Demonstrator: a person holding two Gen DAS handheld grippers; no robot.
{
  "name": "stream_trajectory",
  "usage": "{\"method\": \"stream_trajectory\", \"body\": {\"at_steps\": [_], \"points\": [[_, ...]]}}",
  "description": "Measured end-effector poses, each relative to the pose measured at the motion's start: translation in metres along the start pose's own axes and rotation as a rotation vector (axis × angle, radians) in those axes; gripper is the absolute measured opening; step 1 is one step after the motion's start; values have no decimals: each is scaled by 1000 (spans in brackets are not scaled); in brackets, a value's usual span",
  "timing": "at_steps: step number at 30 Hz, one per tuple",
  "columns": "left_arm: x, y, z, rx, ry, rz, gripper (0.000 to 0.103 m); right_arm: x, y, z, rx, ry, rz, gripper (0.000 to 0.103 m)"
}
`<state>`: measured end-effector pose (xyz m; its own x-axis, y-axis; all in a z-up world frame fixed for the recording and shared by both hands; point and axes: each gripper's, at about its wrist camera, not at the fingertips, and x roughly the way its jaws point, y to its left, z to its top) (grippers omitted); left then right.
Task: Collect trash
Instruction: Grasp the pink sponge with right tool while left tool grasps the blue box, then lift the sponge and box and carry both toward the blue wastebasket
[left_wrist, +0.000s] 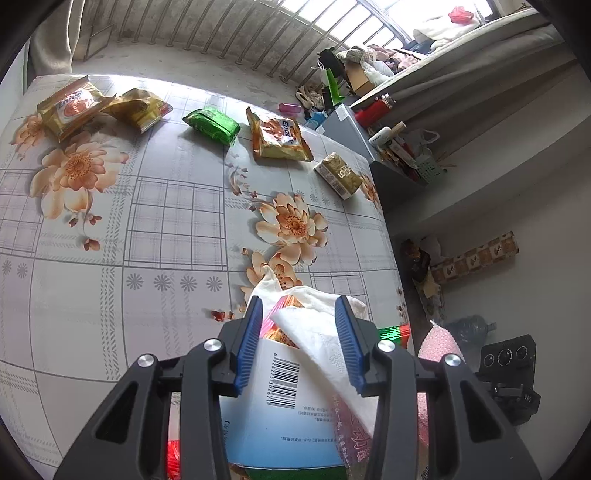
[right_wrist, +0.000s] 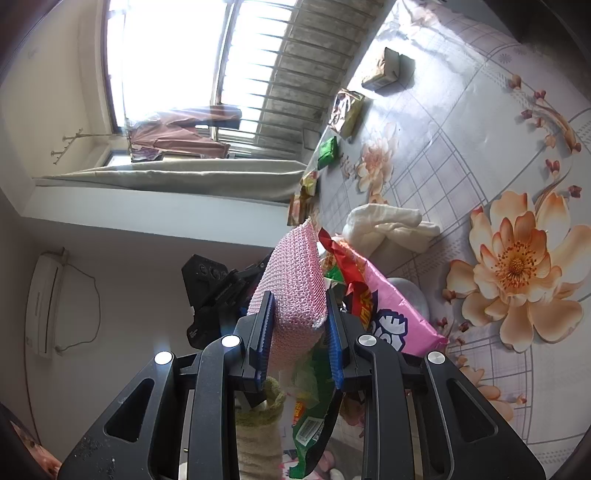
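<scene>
A crumpled white tissue (left_wrist: 317, 332) lies at the near edge of the flowered table (left_wrist: 147, 258), over a white and blue pack with a barcode (left_wrist: 273, 406). My left gripper (left_wrist: 300, 301) points down with the tissue between its partly open jaws. The right pad touches the tissue. A strip of wrapper shows beside the left pad. My right gripper (right_wrist: 300, 295) is shut on the rim of a pink mesh bag (right_wrist: 291, 273), held beside the table edge. Pink (right_wrist: 391, 306), red (right_wrist: 343, 258) and green (right_wrist: 314, 424) wrappers stick out of it. The tissue (right_wrist: 388, 221) also shows just past the bag.
Farther back on the table lie gold snack packs (left_wrist: 70, 107), a green pack (left_wrist: 212, 125), an orange pack (left_wrist: 277, 138) and a small gold box (left_wrist: 338, 175). Right of the table are a cluttered grey shelf (left_wrist: 388, 147) and bare floor.
</scene>
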<state>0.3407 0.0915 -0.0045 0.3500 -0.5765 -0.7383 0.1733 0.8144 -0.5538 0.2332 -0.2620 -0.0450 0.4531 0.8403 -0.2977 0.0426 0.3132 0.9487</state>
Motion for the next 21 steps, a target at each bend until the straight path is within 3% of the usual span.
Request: {"method": "stream_trajectory", "body": {"at_steps": [10,15,21], "points": [[7,5,3,-14,4,-2,17,-2,-1,0,6,-4,2,24],[4,5,2,-10,-20,-13,1,-6,-2,-1,9,-12,3,24],[-12,3,4,-5,-92,-23,0,-14,-4,-1,13,-29,2,24]]}}
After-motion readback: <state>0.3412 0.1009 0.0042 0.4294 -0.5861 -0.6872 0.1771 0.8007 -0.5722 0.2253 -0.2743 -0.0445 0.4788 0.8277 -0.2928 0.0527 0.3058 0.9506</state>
